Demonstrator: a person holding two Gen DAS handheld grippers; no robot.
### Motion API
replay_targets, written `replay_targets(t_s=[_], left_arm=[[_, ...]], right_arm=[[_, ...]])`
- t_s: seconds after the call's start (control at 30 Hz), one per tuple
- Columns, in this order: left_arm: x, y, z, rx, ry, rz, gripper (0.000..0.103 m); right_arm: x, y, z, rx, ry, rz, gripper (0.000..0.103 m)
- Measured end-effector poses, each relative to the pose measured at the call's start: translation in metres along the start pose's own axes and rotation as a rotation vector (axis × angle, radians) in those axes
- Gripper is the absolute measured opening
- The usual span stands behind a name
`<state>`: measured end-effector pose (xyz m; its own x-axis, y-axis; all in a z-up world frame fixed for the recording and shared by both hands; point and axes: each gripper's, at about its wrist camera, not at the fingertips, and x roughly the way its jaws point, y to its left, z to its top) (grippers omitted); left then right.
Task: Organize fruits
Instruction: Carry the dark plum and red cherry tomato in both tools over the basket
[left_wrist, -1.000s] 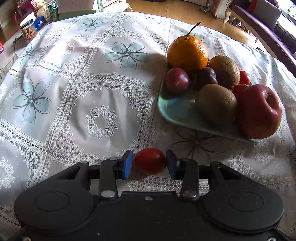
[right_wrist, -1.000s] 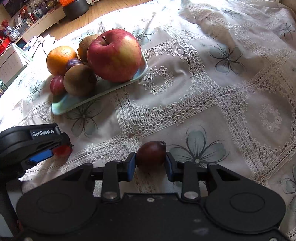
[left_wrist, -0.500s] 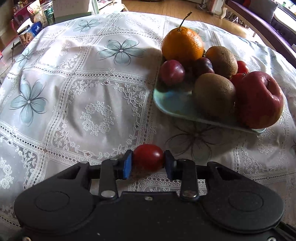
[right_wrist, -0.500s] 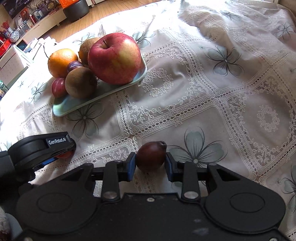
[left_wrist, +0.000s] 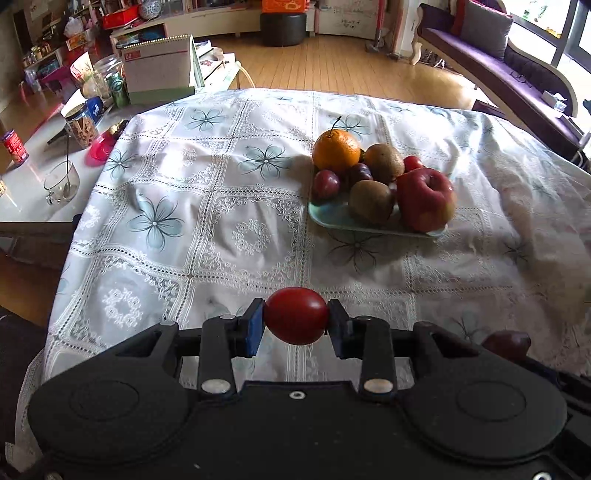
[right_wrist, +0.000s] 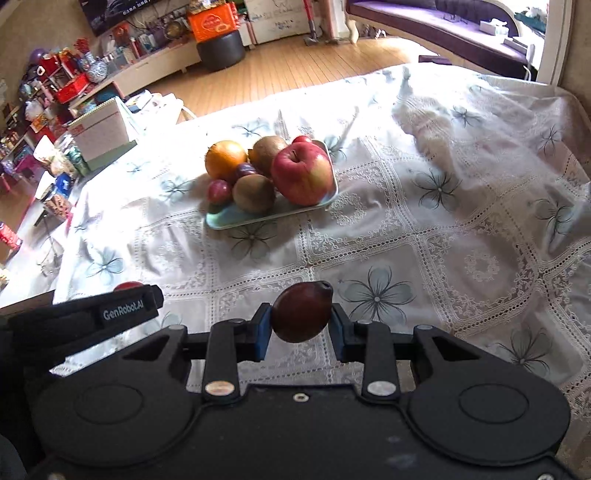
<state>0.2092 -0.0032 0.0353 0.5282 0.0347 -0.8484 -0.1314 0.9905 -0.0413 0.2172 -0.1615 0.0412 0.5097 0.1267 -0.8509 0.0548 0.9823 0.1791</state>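
Left claw (left_wrist: 296, 320) clamps a small glossy red tomato (left_wrist: 296, 315) above the tabletop | right claw (right_wrist: 301, 322) grips a dark maroon plum (right_wrist: 301, 312) | pale green rectangular plate (right_wrist: 236, 218) already piled with fruit | both pieces left to deliver.

Red tomato (left_wrist: 296, 316) (floral lace cloth (left_wrist: 207, 206))

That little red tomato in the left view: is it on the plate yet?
Not yet. The red tomato is clamped in the left hand-held gripper, above the tablecloth, short of the plate.
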Motion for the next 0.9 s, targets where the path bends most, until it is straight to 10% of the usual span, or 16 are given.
replay_targets(t_s=[0.3,0.9], left_arm=[[-0.06,0.021,-0.067,0.007,-0.07,-0.047,0.044],[-0.058,0.023,-0.146,0.031,0.015,-0.013,0.044]], right_arm=[[-0.071,-0.015,-0.068,-0.103,-0.038,0.079,0.034],[-0.075,-0.017,-0.132,-0.184,0.019,0.089,0.034]])
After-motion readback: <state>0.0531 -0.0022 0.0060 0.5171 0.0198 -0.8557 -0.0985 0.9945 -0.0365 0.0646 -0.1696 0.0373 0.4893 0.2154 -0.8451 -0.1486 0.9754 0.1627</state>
